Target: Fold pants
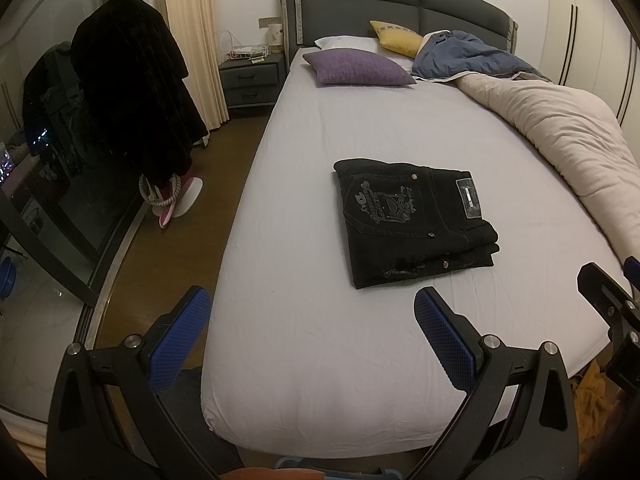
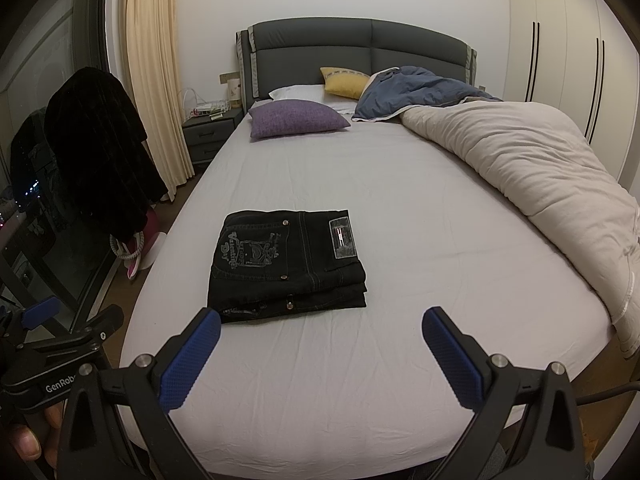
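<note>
Black jeans (image 1: 414, 220) lie folded in a compact rectangle on the pale sheet of the bed (image 1: 320, 340), with a stitched back pocket and a waist label facing up. They also show in the right wrist view (image 2: 286, 264). My left gripper (image 1: 312, 320) is open and empty, held back from the near edge of the jeans. My right gripper (image 2: 320, 340) is open and empty, also short of the jeans. The right gripper shows at the right edge of the left wrist view (image 1: 612, 296). The left gripper shows at the lower left of the right wrist view (image 2: 60, 344).
A beige duvet (image 2: 540, 176) and a blue blanket (image 2: 416, 92) are bunched along the bed's right side. Purple (image 2: 296, 120) and yellow (image 2: 344, 82) pillows lie by the headboard. A dark coat (image 1: 136, 88) hangs at the left by a nightstand (image 1: 250, 80).
</note>
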`<state>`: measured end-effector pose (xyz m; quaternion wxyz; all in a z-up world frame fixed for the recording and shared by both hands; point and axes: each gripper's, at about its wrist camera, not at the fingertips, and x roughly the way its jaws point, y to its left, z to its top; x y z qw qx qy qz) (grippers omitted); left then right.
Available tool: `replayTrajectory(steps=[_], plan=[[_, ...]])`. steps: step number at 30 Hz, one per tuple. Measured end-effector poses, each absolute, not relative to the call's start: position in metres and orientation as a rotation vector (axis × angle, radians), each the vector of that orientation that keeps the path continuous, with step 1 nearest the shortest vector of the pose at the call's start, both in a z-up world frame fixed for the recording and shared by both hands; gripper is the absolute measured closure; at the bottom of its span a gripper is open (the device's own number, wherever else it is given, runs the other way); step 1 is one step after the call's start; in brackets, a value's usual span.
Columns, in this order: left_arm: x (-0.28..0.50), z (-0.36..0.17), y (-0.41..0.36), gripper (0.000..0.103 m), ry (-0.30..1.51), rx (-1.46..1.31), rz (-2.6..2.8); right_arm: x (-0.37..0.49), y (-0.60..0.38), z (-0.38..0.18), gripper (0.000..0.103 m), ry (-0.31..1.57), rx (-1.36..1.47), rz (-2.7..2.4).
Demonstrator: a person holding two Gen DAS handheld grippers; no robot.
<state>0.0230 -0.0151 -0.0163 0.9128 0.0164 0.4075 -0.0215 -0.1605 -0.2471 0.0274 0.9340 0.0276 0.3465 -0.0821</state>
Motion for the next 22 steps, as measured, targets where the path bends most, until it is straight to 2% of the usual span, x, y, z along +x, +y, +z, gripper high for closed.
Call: replayTrajectory(steps=[22], plan=[[0.0182,-0.0143,-0.0145,0.000,0.819,0.048,-0.056,-0.1681,-0.2483,0.0226,0.000,0.716,0.059,-0.164]])
